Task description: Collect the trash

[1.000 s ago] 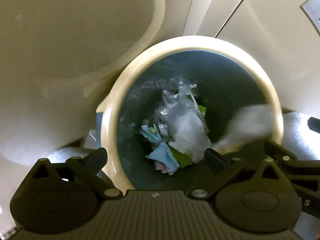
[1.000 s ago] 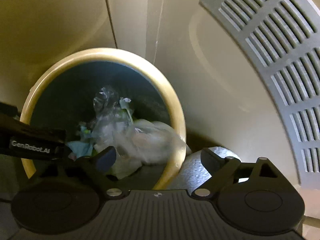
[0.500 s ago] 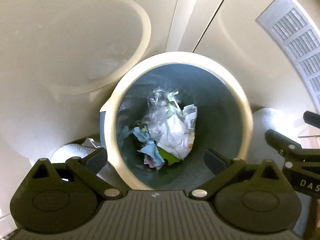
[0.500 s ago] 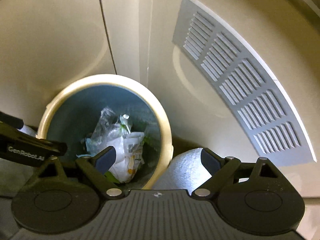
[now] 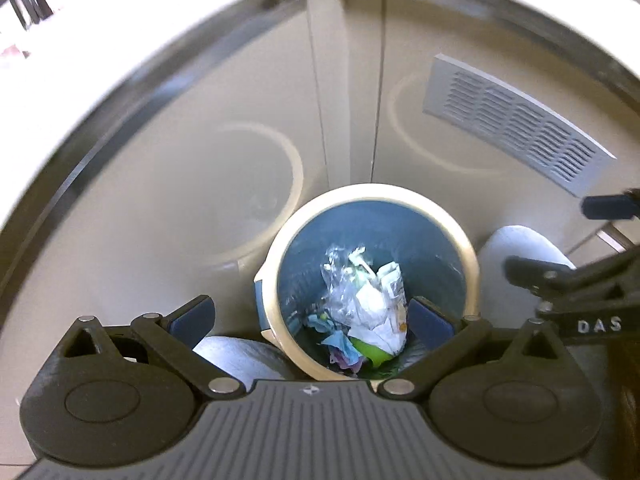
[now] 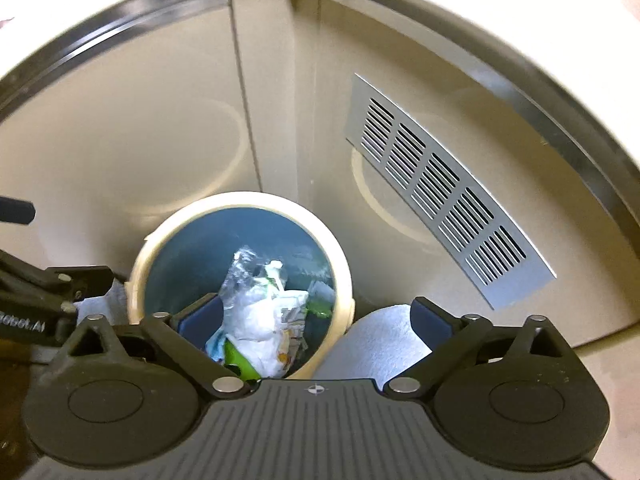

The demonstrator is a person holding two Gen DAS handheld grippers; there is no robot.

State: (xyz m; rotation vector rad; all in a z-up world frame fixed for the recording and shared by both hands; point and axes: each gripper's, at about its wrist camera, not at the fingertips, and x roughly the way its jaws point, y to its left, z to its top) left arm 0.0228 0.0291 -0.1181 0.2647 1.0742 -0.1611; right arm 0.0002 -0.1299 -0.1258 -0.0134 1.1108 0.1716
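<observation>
Trash bin (image 5: 474,276) sits below and ahead of both claws, against the cabinet corner. Crumpled white wrapper (image 5: 376,312) lies inside atop other litter. Left claw (image 5: 310,320) and right claw (image 6: 316,318) both spread apart, empty; left more centred over the bin.

You are looking straight down into the trash bin (image 5: 374,196), a round upright container with a cream rim and a dark blue-grey inner wall, standing close to the beige cabinet doors. The trash (image 5: 374,308) lies heaped at its bottom: a crumpled clear plastic wrapper on top toward the far side, a white crumpled paper bag (some printing shows on it) in the middle, and scraps of light blue, bright green and pale purple at the near edge of the heap.
</observation>
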